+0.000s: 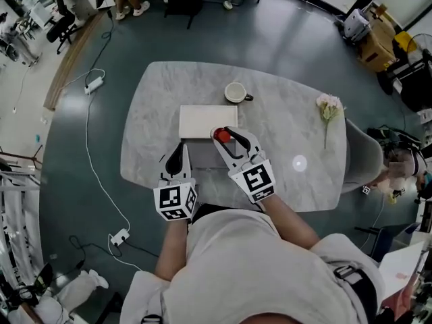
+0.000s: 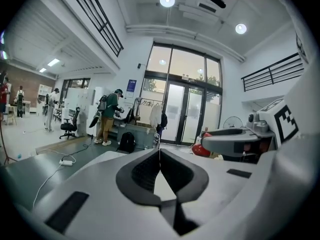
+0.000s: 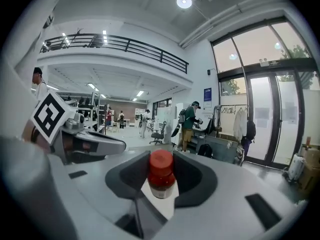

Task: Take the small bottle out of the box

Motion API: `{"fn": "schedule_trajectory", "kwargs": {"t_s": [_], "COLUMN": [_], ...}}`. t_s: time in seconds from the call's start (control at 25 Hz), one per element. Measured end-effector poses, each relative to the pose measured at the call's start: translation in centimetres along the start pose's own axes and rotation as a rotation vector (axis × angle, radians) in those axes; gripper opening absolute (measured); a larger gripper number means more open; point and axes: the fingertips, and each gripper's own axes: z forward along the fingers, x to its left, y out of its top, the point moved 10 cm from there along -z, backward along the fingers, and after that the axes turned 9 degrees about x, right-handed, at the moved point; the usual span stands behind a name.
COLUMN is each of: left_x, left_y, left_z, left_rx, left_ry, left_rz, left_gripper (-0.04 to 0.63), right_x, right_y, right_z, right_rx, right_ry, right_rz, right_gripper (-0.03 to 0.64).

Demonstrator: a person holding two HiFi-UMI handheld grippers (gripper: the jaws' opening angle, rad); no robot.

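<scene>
My right gripper (image 1: 227,138) is shut on a small bottle (image 1: 221,136) with a red cap, held over the near right corner of the white box (image 1: 202,120) on the marble table (image 1: 283,133). In the right gripper view the bottle (image 3: 161,176) stands upright between the jaws of the right gripper (image 3: 161,173), showing a dark body and a pale label. My left gripper (image 1: 177,151) hovers just left of it near the box's front edge. Its jaws meet with nothing between them in the left gripper view (image 2: 159,156), where the red bottle (image 2: 200,148) shows at the right.
A white cup (image 1: 236,92) stands behind the box. A pale flower stem (image 1: 328,110) lies at the table's right, with a small round clear thing (image 1: 300,162) near the front right. A grey chair (image 1: 364,155) stands against the right edge. People stand far off in the room.
</scene>
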Motion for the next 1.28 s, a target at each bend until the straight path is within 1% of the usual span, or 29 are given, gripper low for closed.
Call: {"fn": "schedule_trajectory", "kwargs": {"t_s": [0.12, 0.24, 0.36, 0.48, 0.56, 0.72, 1.0, 1.28], "left_x": [-0.8, -1.5, -2.0, -2.4, -2.5, -2.3, -3.4, -5.1], "left_y": [0.9, 2.0, 3.1, 3.8, 4.1, 4.4, 5.0, 5.4], "left_z": [-0.6, -1.3, -1.6, -2.0, -2.3, -2.9, -3.3, -3.8], "left_rx": [-0.008, -0.045, -0.082, -0.097, -0.108, -0.140, -0.187, -0.207], "left_ry": [0.004, 0.002, -0.001, 0.008, 0.016, 0.023, 0.028, 0.008], "left_rz": [0.018, 0.033, 0.042, 0.054, 0.062, 0.052, 0.069, 0.122], "left_gripper": [0.023, 0.023, 0.023, 0.023, 0.023, 0.023, 0.023, 0.023], "right_x": [-0.1, -0.4, -0.8, -0.9, -0.6, -0.3, -1.5, -1.6], "right_y": [0.7, 1.7, 2.5, 2.8, 3.0, 3.4, 2.9, 3.0], "right_z": [-1.3, -2.6, -3.3, -3.7, -3.9, -4.1, -4.8, -5.6], "right_rx": [-0.021, -0.058, -0.087, -0.103, -0.107, -0.119, -0.191, -0.201], "right_ry": [0.003, -0.006, -0.018, -0.021, -0.016, -0.015, -0.028, -0.030], "right_rz": [-0.027, -0.004, -0.010, -0.012, -0.011, -0.020, -0.004, 0.003], "right_gripper": [0.155, 0.155, 0.155, 0.155, 0.155, 0.155, 0.155, 0.155]}}
